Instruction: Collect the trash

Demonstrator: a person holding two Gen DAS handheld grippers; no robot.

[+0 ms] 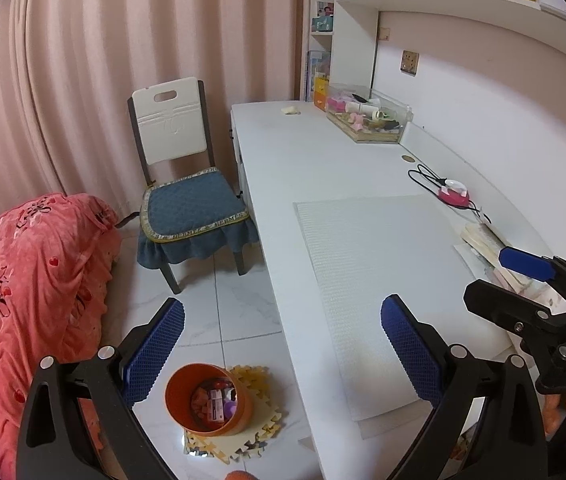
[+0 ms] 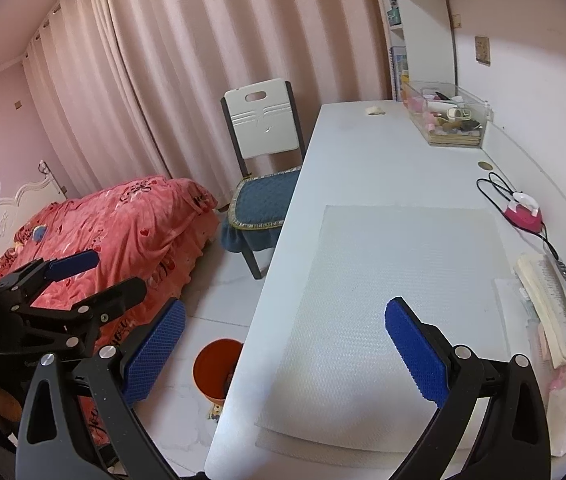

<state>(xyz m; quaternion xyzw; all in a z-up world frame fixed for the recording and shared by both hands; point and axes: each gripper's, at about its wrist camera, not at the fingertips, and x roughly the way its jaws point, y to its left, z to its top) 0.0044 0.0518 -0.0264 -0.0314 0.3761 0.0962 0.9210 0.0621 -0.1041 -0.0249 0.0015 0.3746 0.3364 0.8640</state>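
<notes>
Blue textured pads face each other across a wide gap on my left gripper (image 1: 283,344), which holds nothing above the near edge of the long white desk (image 1: 323,152); my right gripper (image 2: 285,350) is spread just as wide and empty over the pale woven rectangular mat (image 2: 403,280) lying on that desk. Directly below the left one, on the tiled floor, stands the round orange plastic trash bin (image 1: 207,398) on some yellow foam puzzle tiles (image 1: 261,376), with small boxes and scraps already inside. The only loose scrap I can make out is a small crumpled cream-coloured wad (image 1: 291,110) at the far end of the desk, near the clear plastic organiser box (image 1: 367,116); I judge that to be the trash to fetch. It is well away from both grippers, so a long reach is needed, and such a light wad could skid toward the far edge if a pad nudges it. The black cable (image 2: 495,188) of the pink gadget (image 2: 523,212) runs along the wall side and could snag. The desk's middle is open; the blue-cushioned chair (image 1: 191,200) and the red bedspread (image 1: 31,280) narrow the floor beside the bin.
</notes>
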